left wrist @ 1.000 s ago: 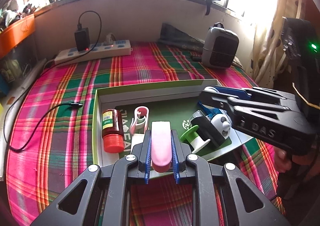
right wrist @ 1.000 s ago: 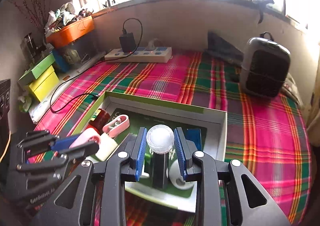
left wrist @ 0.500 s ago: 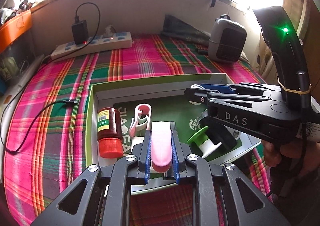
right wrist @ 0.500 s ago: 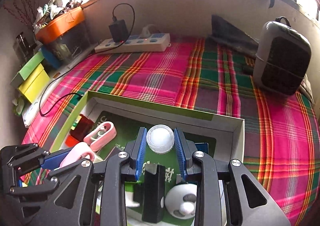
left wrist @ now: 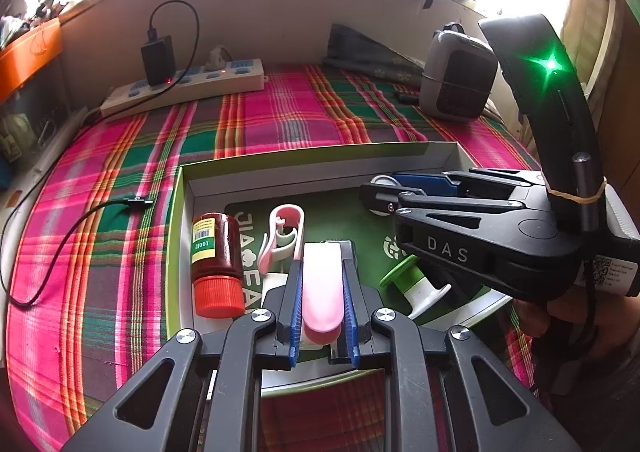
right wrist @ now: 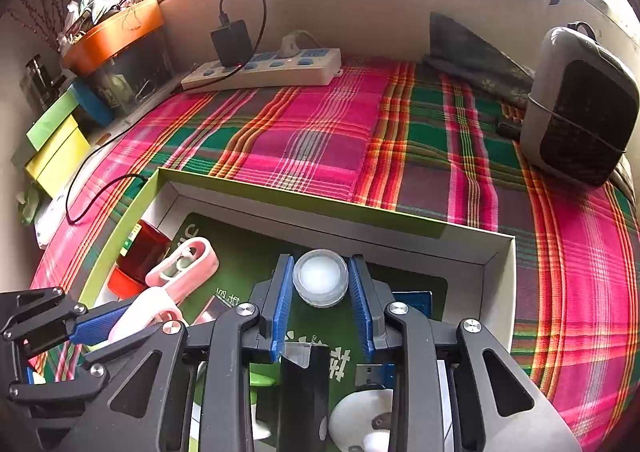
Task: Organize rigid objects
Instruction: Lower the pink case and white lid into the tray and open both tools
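Observation:
A shallow green-rimmed box (left wrist: 280, 159) (right wrist: 304, 197) lies on the plaid cloth. My left gripper (left wrist: 322, 284) is shut on a pink oblong piece (left wrist: 322, 292) over the box's near edge. My right gripper (right wrist: 322, 280) is shut on a small clear round jar (right wrist: 320, 282) and holds it low over the box's far right part. Inside the box lie a red bottle with an orange cap (left wrist: 216, 260), a pink clip (left wrist: 282, 236) (right wrist: 184, 268), a green and white spool (left wrist: 412, 284), a black block (right wrist: 306, 392), a blue USB stick (right wrist: 376, 372) and a white round piece (right wrist: 368, 420).
A white power strip (left wrist: 184, 85) (right wrist: 264, 69) with a black charger sits at the back wall. A grey heater (left wrist: 456, 79) (right wrist: 580, 107) stands at the back right. A black cable (left wrist: 60, 240) trails left of the box. An orange bin (right wrist: 116, 31) and yellow boxes (right wrist: 56, 155) stand at far left.
My right gripper has carried the clear jar forward and down, deeper into the box. My left gripper has stayed put with the pink piece.

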Motion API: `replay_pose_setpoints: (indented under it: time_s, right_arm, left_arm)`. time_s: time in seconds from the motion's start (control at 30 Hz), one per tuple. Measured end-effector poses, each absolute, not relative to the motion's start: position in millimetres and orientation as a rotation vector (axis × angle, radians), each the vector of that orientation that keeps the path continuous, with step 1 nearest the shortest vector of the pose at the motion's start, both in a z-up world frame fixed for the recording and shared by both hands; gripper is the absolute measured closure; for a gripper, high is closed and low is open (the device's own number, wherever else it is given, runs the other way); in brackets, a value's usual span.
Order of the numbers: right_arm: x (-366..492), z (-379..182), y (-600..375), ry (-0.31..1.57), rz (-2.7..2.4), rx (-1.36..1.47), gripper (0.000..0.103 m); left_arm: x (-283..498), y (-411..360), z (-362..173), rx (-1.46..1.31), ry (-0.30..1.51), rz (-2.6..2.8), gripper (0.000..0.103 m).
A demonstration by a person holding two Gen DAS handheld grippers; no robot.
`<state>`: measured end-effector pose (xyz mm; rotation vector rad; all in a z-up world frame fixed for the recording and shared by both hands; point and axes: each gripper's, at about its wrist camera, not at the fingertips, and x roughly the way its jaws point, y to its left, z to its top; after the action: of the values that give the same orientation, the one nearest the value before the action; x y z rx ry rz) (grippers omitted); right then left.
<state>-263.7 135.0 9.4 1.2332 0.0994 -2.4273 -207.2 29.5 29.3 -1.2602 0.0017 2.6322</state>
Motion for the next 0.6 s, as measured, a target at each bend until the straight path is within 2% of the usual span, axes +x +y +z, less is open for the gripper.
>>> replay_pose_setpoints:
  time_s: [0.47,0.6]
  right_arm:
    - [-262.9,8.8,130.7,0.123,-2.428,1.233,0.073]
    - [-263.6,8.4,130.3,0.119,-2.432,1.237,0.073]
  left_arm:
    - [-206.7,28.9,29.0,-1.261,0.013,2.635,0.085]
    - [-206.9,28.8,29.6,-1.259,0.033,2.644,0.080]
